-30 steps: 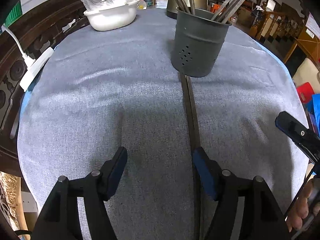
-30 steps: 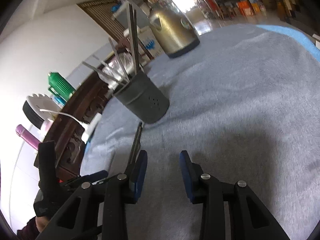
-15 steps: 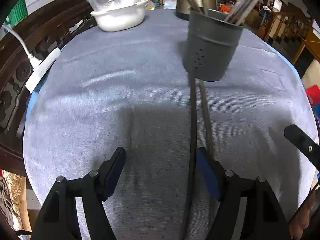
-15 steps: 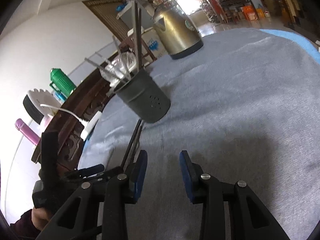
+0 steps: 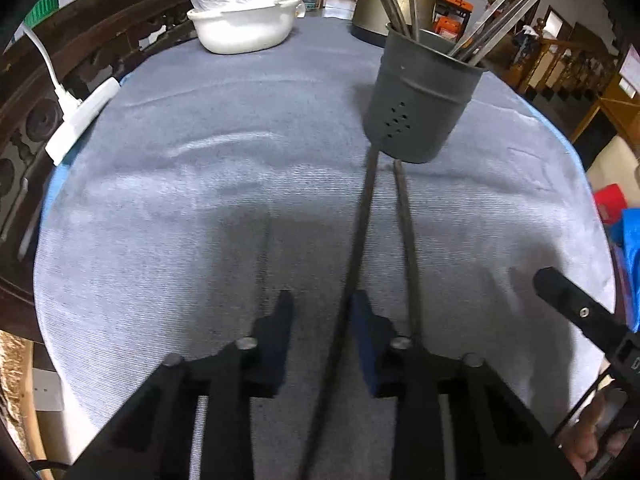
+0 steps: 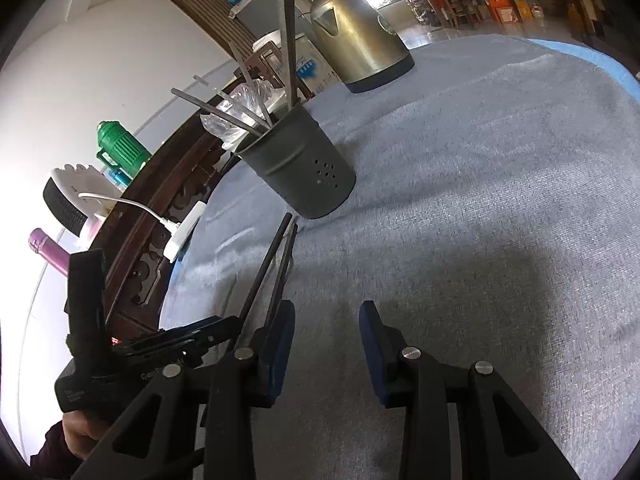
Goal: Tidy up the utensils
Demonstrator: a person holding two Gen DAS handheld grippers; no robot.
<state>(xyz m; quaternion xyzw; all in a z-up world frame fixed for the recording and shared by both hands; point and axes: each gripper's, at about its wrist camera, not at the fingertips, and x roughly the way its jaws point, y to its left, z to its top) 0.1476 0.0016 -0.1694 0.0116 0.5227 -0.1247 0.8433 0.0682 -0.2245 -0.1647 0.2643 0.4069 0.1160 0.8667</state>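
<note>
2 chopsticks (image 5: 362, 240) by grey holder (image 5: 420, 108), utensils (image 5: 492, 20) inside, left claw (image 5: 320, 312) closing

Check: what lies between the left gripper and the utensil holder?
Left wrist view: two dark chopsticks across grey cloth, running to the utensil holder. The left gripper has just been closing its jaws, one chopstick between them.

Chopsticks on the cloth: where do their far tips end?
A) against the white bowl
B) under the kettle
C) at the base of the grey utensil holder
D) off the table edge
C: both loose chopsticks run up the cloth and their far ends meet the foot of the grey utensil holder.
</note>
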